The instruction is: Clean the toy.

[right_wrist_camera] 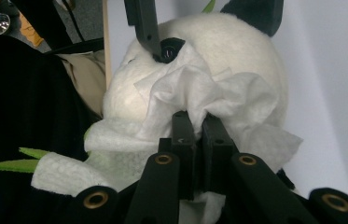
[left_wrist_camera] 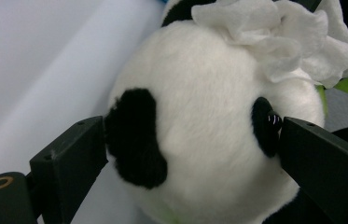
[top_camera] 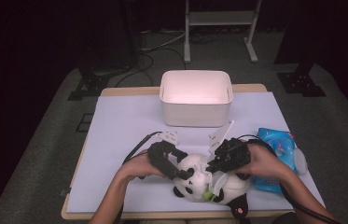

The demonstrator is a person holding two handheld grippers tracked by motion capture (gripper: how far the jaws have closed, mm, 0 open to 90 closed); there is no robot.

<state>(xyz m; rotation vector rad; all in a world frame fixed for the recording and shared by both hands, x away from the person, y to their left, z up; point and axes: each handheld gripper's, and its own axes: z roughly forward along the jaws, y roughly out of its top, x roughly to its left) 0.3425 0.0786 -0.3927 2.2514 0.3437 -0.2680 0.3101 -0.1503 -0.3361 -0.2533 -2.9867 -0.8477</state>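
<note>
A black-and-white plush panda (top_camera: 195, 182) lies on its back near the table's front edge. My left gripper (top_camera: 182, 166) stands wide around its head (left_wrist_camera: 209, 140), one jaw beside the black ear, the other by the eye; the fur between them looks unsqueezed. My right gripper (top_camera: 214, 167) is shut on a crumpled white wipe (right_wrist_camera: 209, 93) and holds it against the panda's face (right_wrist_camera: 237, 46). The same wipe (left_wrist_camera: 274, 37) bunches over the top of the head in the left gripper view. A green felt leaf (right_wrist_camera: 15, 164) sticks out by the panda's paw.
A white plastic bin (top_camera: 196, 98) stands at the back middle of the pale mat (top_camera: 125, 126). A blue wipes packet (top_camera: 279, 149) lies right of the panda, under the right wrist. The table's front edge runs close under the panda.
</note>
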